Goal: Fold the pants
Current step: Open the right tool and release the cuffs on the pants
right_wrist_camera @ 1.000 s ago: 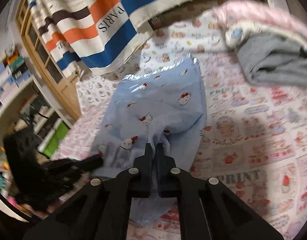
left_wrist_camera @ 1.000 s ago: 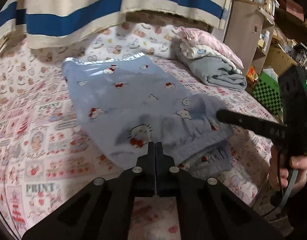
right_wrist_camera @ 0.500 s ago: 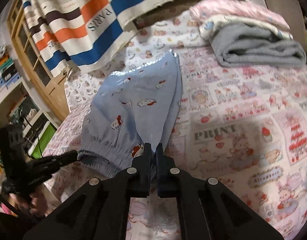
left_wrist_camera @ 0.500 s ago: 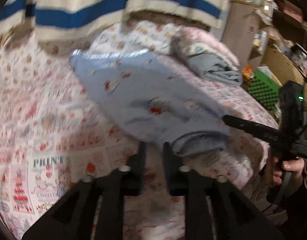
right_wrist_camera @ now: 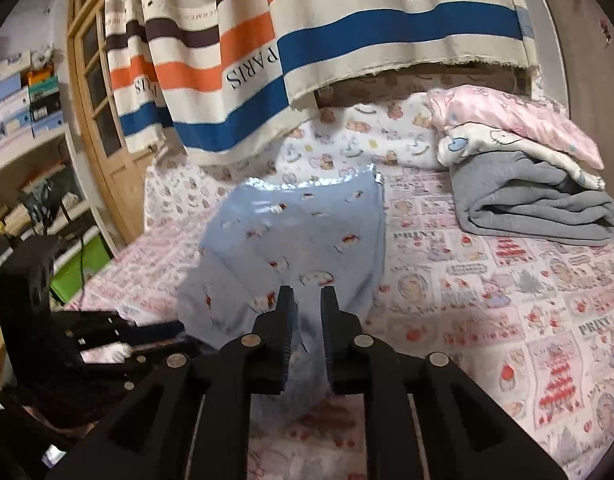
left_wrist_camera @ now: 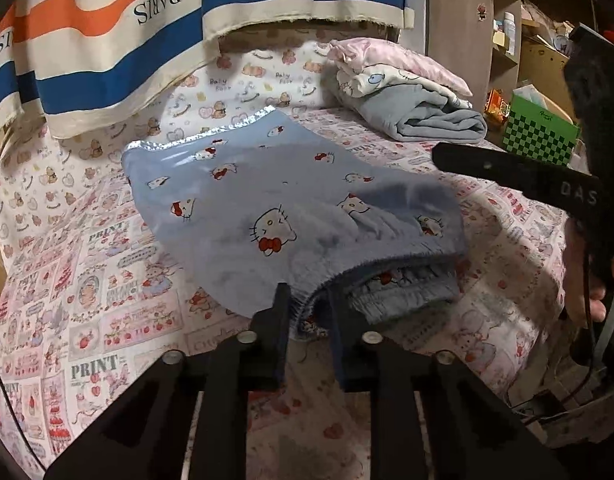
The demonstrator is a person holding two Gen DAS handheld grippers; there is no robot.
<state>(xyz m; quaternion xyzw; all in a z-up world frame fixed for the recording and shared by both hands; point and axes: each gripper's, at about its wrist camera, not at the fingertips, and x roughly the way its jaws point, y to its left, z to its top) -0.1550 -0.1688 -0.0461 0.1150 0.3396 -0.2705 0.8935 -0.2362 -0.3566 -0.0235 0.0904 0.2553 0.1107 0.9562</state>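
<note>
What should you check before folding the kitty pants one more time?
1. Pants folded over once, cuffs on the near edge: ok.
2. Left gripper open at the cuff edge: ok.
3. Right gripper open, with blue cloth between its fingers: ok.
4. Either gripper really gripping cloth: not ok, both open.
5. Top layer smooth: cannot tell, the right view is blurry.
6. Bedsheet room beside the pants, away from the folded blankets: ok.

Both grippers are matte black: the left gripper and right gripper each have 2 flat fingers with round silver screws. In the left view, the right one carries pale "DAS" lettering, a green light, a thin black cable and a bare-skinned hand.
</note>
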